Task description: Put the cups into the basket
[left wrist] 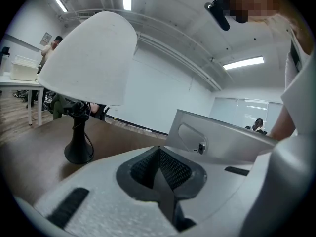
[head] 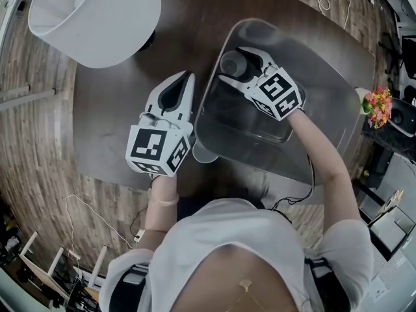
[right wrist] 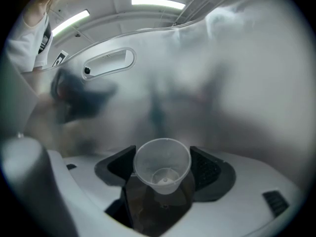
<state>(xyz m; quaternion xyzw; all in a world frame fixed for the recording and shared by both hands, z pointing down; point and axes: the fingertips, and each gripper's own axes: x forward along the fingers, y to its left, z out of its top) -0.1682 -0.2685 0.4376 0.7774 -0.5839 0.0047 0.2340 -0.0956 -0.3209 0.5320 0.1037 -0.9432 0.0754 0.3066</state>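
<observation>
Jaws of the right hand-held gripper (right wrist: 162, 158) stand apart and press on the sides of a small clear plastic cup (right wrist: 162, 166). Its open mouth is turned back toward the gripper's camera and its base points away. That side grip looks chosen so the cup can go in base first and be let go without tipping.

This hand-held gripper reaches over the left rim and into the large translucent grey plastic basket (head: 338, 77). The cup therefore hangs inside the basket, near its far left corner. I cannot tell whether it touches the floor.

The left hand-held gripper (left wrist: 160, 162) is closed with nothing between its pads. It hovers just left of the basket's left wall, pointing away from the person, probably parked there to stay out of the way until it is needed.

A second clear cup (head: 204, 153), as far as it can be made out, stands on the dark brown wooden desk (head: 117, 122). It sits outside the basket at its near left corner, close to the left hand-held gripper, which seems well placed to take it.

Farther left and far on the desk is a lamp with a white shade and black foot (head: 97, 18), well apart from the work.

By count there are two hand-held grippers, one basket, one lamp, and two cups, one held in the basket and one outside it.
</observation>
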